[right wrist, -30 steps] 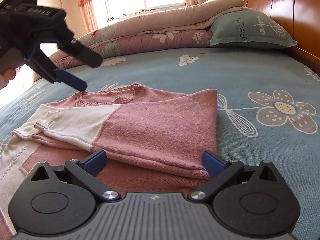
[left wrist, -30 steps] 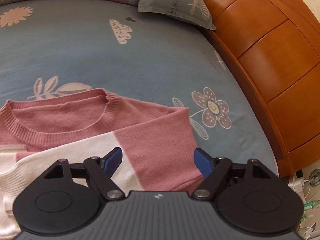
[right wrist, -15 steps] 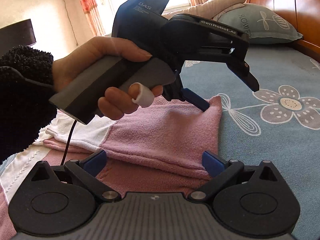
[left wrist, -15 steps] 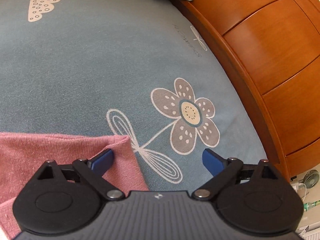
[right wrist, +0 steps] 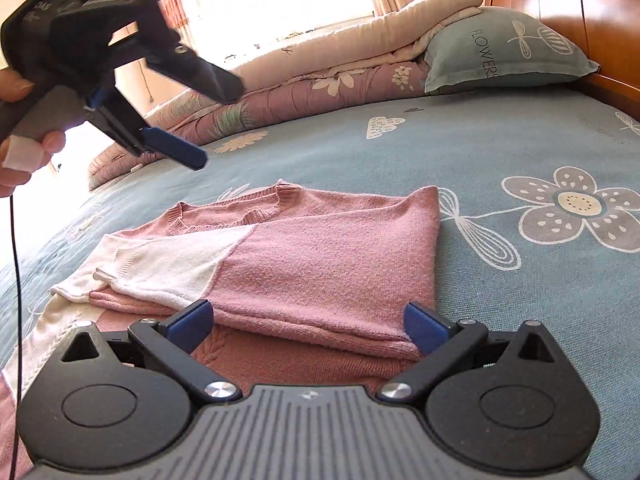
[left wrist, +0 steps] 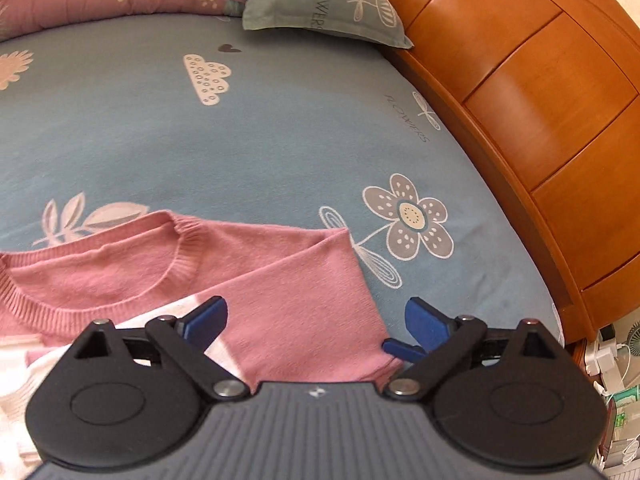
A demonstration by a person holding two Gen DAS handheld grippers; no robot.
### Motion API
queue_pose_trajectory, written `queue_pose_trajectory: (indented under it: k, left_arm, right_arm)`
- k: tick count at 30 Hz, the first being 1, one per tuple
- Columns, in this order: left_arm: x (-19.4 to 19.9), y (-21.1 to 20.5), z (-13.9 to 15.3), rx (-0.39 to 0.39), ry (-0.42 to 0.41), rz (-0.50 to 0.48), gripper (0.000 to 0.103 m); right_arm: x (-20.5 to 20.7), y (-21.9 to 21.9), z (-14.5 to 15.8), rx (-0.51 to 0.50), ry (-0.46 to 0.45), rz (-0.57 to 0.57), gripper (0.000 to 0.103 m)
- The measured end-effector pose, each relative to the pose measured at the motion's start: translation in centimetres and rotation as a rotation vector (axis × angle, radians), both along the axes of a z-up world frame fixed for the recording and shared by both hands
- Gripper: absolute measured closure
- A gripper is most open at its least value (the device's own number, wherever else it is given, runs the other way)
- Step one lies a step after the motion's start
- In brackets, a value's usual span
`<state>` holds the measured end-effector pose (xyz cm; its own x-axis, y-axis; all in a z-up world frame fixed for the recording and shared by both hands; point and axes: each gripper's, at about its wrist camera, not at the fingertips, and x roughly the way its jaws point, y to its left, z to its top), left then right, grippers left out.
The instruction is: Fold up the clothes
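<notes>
Pink sweater (right wrist: 320, 264) – pillow (right wrist: 504, 52) beyond (headboard (left wrist: 540, 100) beside)

The sweater (right wrist: 320, 264) lies on the bed (right wrist: 500, 148), pillow (right wrist: 504, 48) behind.

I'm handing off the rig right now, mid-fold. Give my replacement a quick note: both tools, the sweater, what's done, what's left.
Left tool: open, empty, raised above the sweater's far left side; its jaws have just been opening.
Right tool: open, empty, low at the near folded edge.
Sweater: pink and white knit, flat on the blue bedsheet, neckline away from you.
Done: right side folded in, white sleeve laid across the top.
Left: probably fold the hem up toward the collar, then tidy.
</notes>
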<state>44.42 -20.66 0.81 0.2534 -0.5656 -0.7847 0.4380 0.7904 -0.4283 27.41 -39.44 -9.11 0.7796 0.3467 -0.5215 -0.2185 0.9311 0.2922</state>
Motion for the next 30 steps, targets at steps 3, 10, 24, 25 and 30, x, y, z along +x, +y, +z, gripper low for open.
queue_pose_trajectory:
  k: [3, 10, 24, 25, 30]
  left_arm:
    - [-0.1, 2.6, -2.2, -0.024, 0.061, 0.059, 0.008]
    - [0.5, 5.8, -8.4, 0.009, 0.146, 0.197, 0.009]
    - [1.1, -0.5, -8.3, -0.142, 0.166, 0.038, 0.007]
    - [1.2, -1.0, -8.9, -0.139, 0.168, 0.038, 0.006]
    - [1.2, -1.1, -7.9, -0.172, 0.160, 0.041, 0.002]
  right_arm:
    - [0.0, 0.2, -0.1, -0.024, -0.003, -0.003, 0.000]
    - [0.2, 0.6, -0.1, -0.038, -0.001, -0.006, 0.000]
    - [1.4, 5.4, -0.4, -0.088, 0.027, 0.128, 0.000]
    - [1.4, 5.1, -0.3, -0.071, 0.034, 0.126, 0.000]
    - [1.4, 4.0, -0.5, -0.004, 0.035, 0.132, 0.000]
